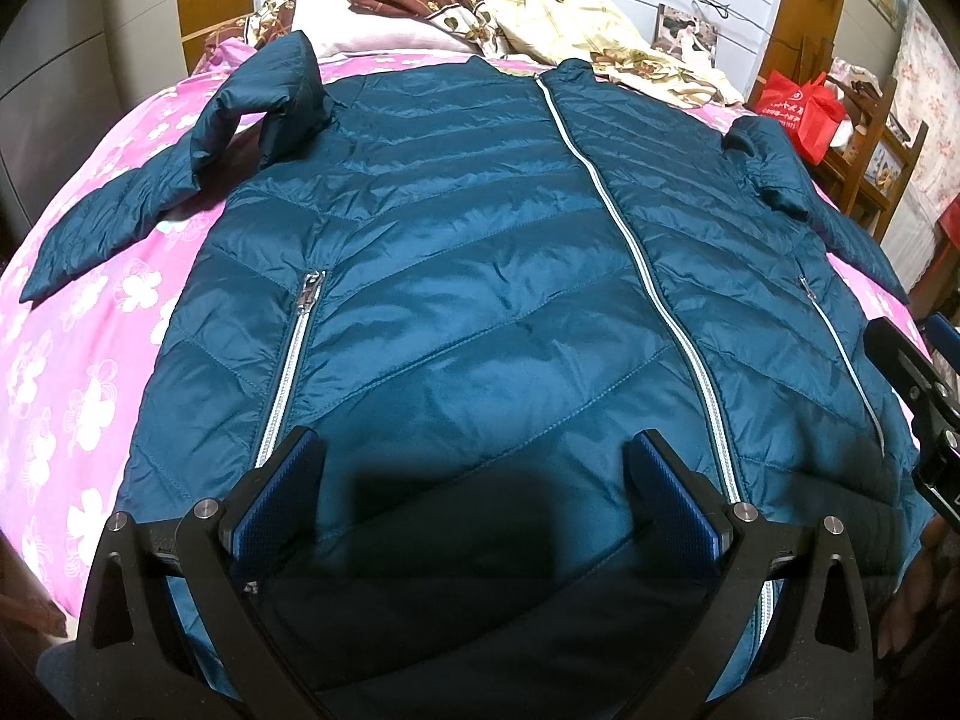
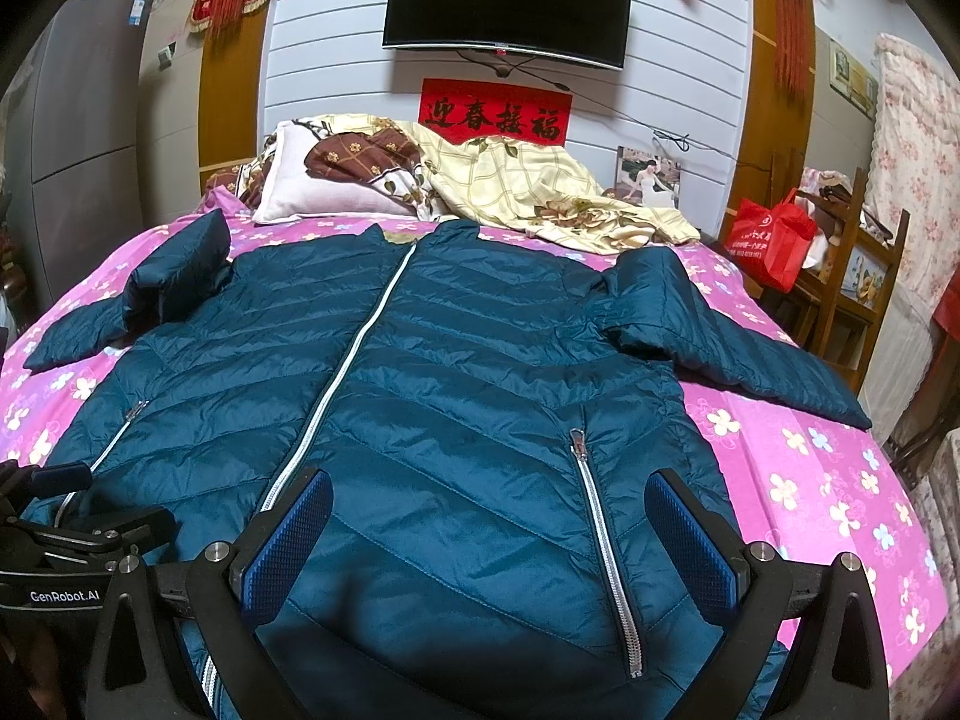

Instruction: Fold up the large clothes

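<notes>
A teal quilted puffer jacket (image 1: 480, 252) lies front up and zipped on a pink flowered bed; it also shows in the right wrist view (image 2: 456, 372). Both sleeves spread outward, the left sleeve (image 1: 150, 180) bent at the shoulder, the right sleeve (image 2: 738, 336) reaching toward the bed's right edge. My left gripper (image 1: 474, 480) is open above the jacket's hem, left of the centre zipper. My right gripper (image 2: 489, 528) is open above the hem, straddling the right pocket zipper (image 2: 606, 558). Neither holds anything.
The pink bedsheet (image 2: 810, 480) shows on both sides of the jacket. A pillow (image 2: 324, 180) and a crumpled floral quilt (image 2: 540, 192) lie at the head. A red bag (image 2: 774, 240) sits on a wooden shelf at the right. A television (image 2: 507, 6) hangs above.
</notes>
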A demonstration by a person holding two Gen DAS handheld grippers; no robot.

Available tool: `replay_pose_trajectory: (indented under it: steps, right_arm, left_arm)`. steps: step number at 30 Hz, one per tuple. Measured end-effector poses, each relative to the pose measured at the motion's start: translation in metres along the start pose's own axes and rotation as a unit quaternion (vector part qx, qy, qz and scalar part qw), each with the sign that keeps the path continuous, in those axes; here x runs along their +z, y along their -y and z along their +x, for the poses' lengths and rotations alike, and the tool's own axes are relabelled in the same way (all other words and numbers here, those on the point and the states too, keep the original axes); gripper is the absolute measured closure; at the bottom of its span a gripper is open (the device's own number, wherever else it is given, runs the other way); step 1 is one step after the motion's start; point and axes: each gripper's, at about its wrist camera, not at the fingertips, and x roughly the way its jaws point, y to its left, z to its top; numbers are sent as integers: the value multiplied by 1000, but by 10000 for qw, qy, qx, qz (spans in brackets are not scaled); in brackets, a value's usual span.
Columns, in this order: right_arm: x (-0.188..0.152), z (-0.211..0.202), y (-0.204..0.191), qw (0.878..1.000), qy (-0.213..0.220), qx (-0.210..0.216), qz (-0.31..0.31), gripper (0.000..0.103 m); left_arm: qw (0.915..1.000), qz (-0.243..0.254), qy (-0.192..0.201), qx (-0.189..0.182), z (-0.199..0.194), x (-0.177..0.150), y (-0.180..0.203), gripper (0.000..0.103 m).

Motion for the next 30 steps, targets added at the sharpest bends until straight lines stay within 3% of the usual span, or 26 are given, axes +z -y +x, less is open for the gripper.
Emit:
replay_pose_trajectory:
  steps: [30]
  right_arm:
    - [8, -17, 5, 9997, 230, -38, 47, 0]
  left_arm:
    - [9997, -140, 188, 74, -22, 3, -15, 0]
